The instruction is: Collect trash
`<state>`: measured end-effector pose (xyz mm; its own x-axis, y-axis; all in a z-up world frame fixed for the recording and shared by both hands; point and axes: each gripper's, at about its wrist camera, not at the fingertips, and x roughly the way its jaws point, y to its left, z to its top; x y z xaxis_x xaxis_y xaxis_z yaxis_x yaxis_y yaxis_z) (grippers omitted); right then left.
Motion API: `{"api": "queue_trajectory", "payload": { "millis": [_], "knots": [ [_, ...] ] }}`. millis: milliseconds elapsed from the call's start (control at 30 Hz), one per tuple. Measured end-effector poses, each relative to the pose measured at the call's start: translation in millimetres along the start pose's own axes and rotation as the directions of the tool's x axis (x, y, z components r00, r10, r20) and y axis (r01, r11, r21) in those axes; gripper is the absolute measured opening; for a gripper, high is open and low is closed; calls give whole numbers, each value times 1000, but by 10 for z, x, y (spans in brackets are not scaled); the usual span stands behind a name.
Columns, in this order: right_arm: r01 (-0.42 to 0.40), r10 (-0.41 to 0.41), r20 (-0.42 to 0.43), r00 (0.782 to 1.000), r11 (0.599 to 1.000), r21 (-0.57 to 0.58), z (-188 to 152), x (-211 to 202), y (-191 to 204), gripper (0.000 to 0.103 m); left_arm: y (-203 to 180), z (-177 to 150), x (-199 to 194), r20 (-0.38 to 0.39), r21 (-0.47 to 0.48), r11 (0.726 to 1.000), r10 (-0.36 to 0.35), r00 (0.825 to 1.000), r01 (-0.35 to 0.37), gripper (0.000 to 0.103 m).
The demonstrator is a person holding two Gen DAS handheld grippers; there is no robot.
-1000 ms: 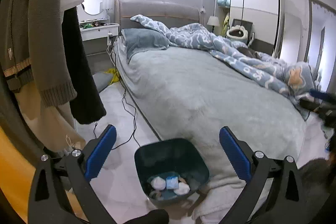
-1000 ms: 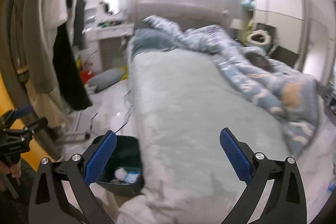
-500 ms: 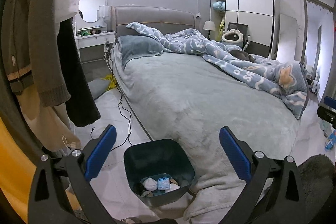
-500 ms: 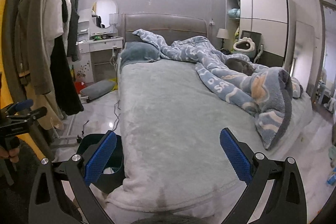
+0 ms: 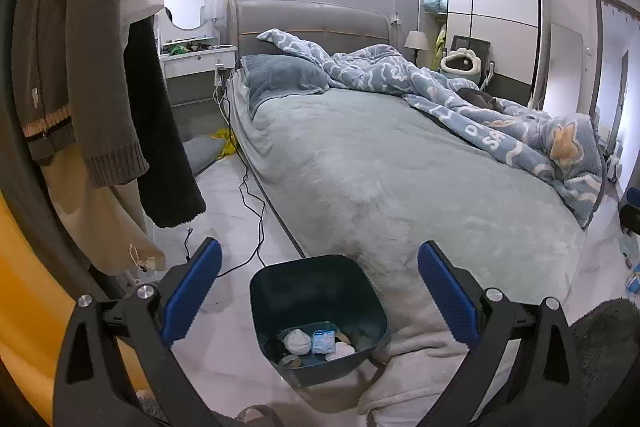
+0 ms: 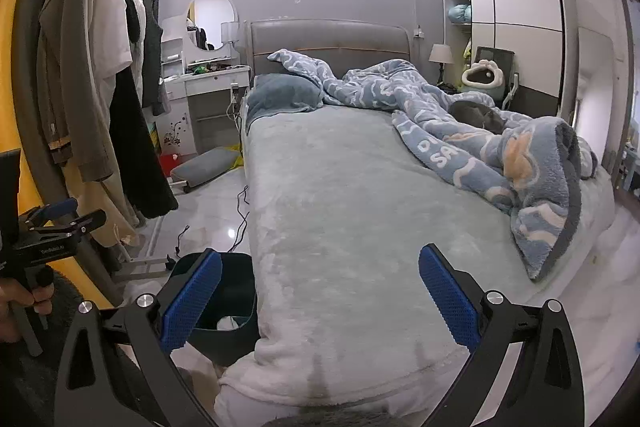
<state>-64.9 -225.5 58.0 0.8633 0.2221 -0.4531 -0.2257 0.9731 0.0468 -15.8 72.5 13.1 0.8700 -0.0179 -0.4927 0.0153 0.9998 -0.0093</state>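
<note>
— Bedroom floor at lower centre: what's there?

— My trash bin (image 5: pixel 320 311), tucked against the bed (image 5: pixel 400 179), with crumpled wads (image 5: pixel 298 341) already in it. My left gripper (image 5: pixel 318 291) and right gripper (image 6: pixel 320 293) are both spread wide, holding nothing.

— Risks?

— The cable (image 5: pixel 256 223) trails just beside the bin; I might snag it.
</note>
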Motion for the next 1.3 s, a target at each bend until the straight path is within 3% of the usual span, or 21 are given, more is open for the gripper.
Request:
{"api": "queue_trajectory", "payload": {
  "millis": [1300],
  "knots": [
    [-11, 11, -7, 1000, 1000, 15, 2, 26, -29, 100, -12, -23, 4, -5, 13, 1000, -2, 1000, 2, 100]
  ]
}}
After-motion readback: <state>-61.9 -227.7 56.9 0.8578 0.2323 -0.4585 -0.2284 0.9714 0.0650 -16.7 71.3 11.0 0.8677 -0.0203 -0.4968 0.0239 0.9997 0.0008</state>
